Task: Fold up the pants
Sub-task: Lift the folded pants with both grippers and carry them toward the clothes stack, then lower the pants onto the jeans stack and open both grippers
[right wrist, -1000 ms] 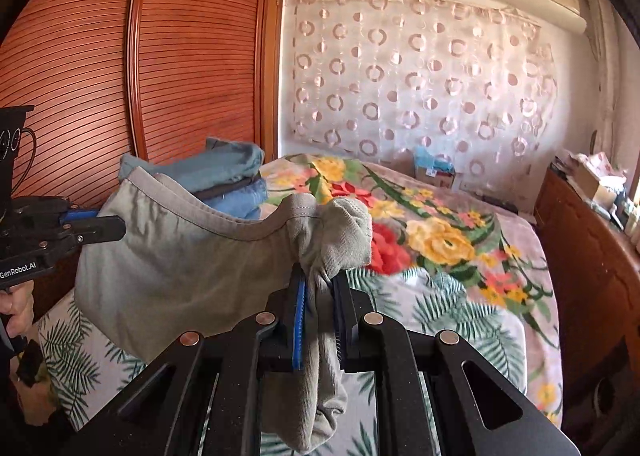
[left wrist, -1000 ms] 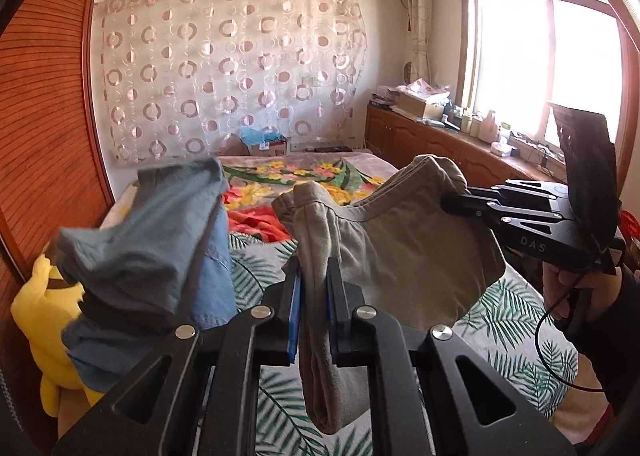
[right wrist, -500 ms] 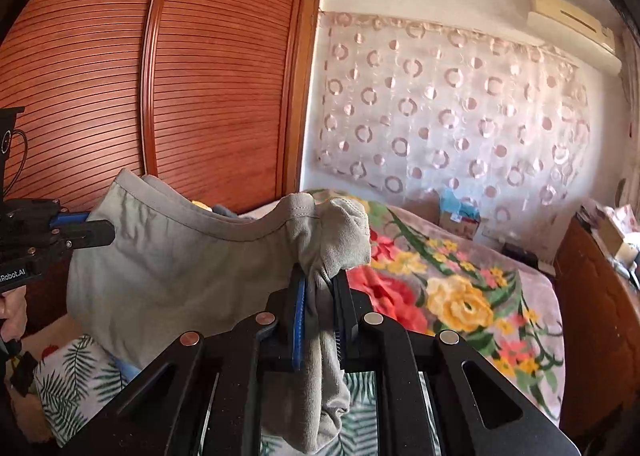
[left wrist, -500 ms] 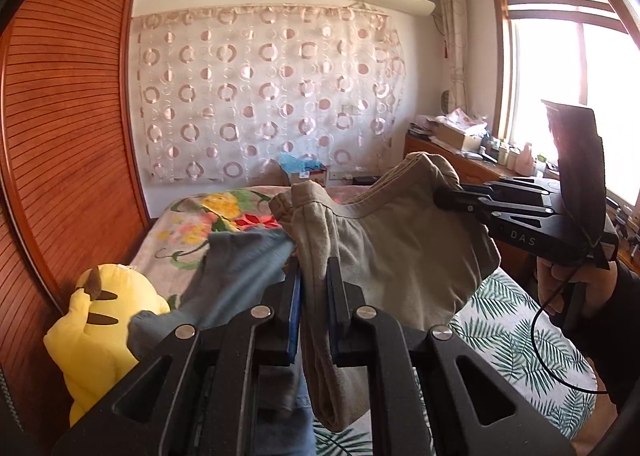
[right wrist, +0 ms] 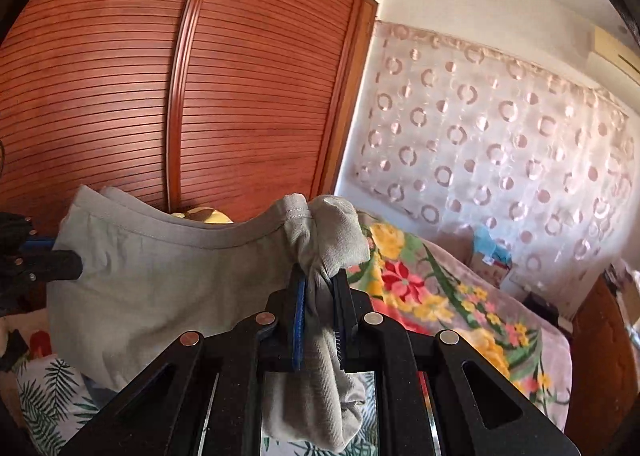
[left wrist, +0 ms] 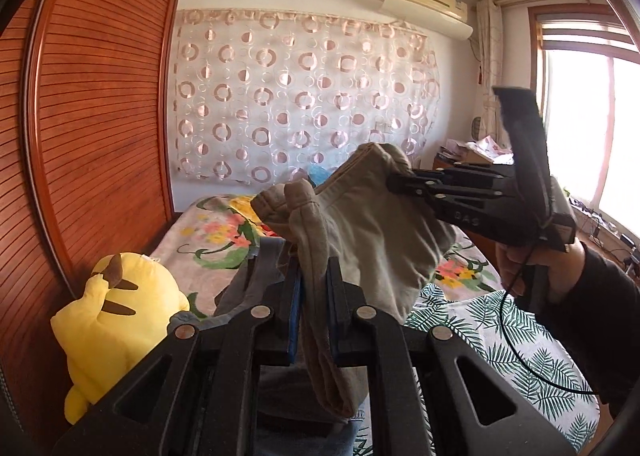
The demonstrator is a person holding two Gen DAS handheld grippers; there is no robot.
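Observation:
The grey-olive pants (left wrist: 368, 240) hang in the air between both grippers, held by the waistband. My left gripper (left wrist: 314, 296) is shut on one end of the waistband, with cloth bunched above and drooping below the fingers. My right gripper (right wrist: 320, 296) is shut on the other end. In the left wrist view the right gripper (left wrist: 394, 179) pinches the far corner. In the right wrist view the pants (right wrist: 160, 276) stretch left to the left gripper (right wrist: 76, 266). The legs below are hidden.
A bed with a floral blanket (right wrist: 440, 296) and a palm-leaf sheet (left wrist: 500, 336) lies below. A yellow plush toy (left wrist: 116, 316) sits by the wooden slatted wardrobe (right wrist: 200, 95). Grey and blue clothes (left wrist: 256, 296) lie under the left gripper. A patterned curtain (left wrist: 300, 103) covers the far wall.
Both grippers have risen and tilted upward with the pants. The bed and the pile of blue clothes have dropped lower in view. The grip on the waistband has not changed.

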